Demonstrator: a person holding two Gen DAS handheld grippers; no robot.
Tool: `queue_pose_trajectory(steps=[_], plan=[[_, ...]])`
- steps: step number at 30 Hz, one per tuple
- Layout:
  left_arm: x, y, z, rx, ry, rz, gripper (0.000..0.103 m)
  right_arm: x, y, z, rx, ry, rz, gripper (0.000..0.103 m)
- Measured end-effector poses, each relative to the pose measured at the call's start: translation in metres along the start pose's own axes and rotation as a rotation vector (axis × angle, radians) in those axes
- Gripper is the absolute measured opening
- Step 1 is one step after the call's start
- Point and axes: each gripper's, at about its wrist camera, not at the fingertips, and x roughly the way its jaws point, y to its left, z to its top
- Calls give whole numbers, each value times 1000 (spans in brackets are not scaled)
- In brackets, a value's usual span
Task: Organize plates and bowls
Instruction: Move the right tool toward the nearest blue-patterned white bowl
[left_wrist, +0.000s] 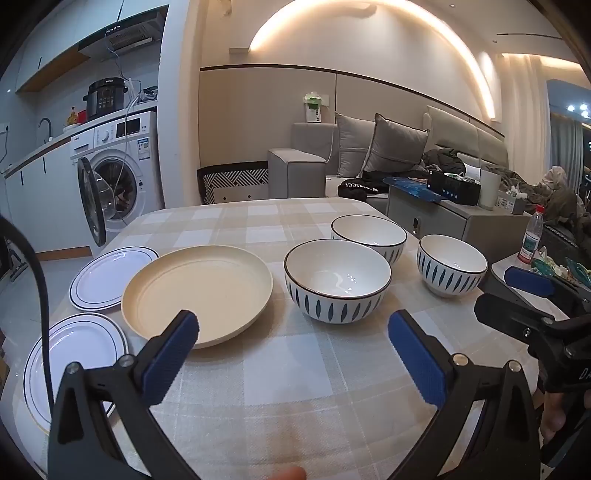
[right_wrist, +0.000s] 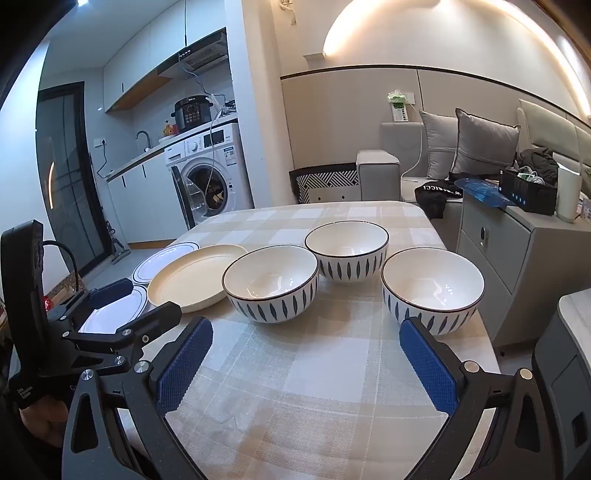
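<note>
A clear bottle with a red cap (left_wrist: 532, 236) stands on a side surface off the worktop's right edge, at about 3 o'clock in the left wrist view, apart from the dishes. Nothing lies between either gripper and the crockery; only bare cloth fills the near part of the worktop (left_wrist: 288, 387).

The three bowls are white inside with dark rims and blue leaf marks outside, and all are empty. The nearest bowl (right_wrist: 271, 282) sits at the centre, a second bowl (right_wrist: 347, 251) just behind it at 1 o'clock and nearly touching, and a third bowl (right_wrist: 432, 290) at 3 o'clock, apart from both. At 9 o'clock of the nearest bowl lies a cream plate (right_wrist: 192, 277), empty, close beside it. Two white plates with dark rim lines lie by the left edge: the far white plate (left_wrist: 110, 277) and the near white plate (left_wrist: 70, 362), each tucked slightly under the cream plate's rim or just beside it; I cannot tell which.

The left gripper (left_wrist: 293, 350) hovers above the cloth with its blue fingers spread fully wide and nothing between them. The right gripper (right_wrist: 304, 358) likewise has its fingers fully apart and empty.

A beige checked cloth covers the worktop. Behind, at 11 o'clock, a washing machine (left_wrist: 114, 173) stands with its door open; a grey sofa (left_wrist: 369, 155) with cushions lies at 1 o'clock.
</note>
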Motion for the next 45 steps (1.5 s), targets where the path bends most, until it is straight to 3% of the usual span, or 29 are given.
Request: queue_pose_trajectory(steps=[20,45], plan=[[-11,6,3,7,-14,-35,103,-10,4,-3,17,-12,-45,103],[-22,5,14,13,-32,-46,103,-19,9,6,3,-39,-12,103]])
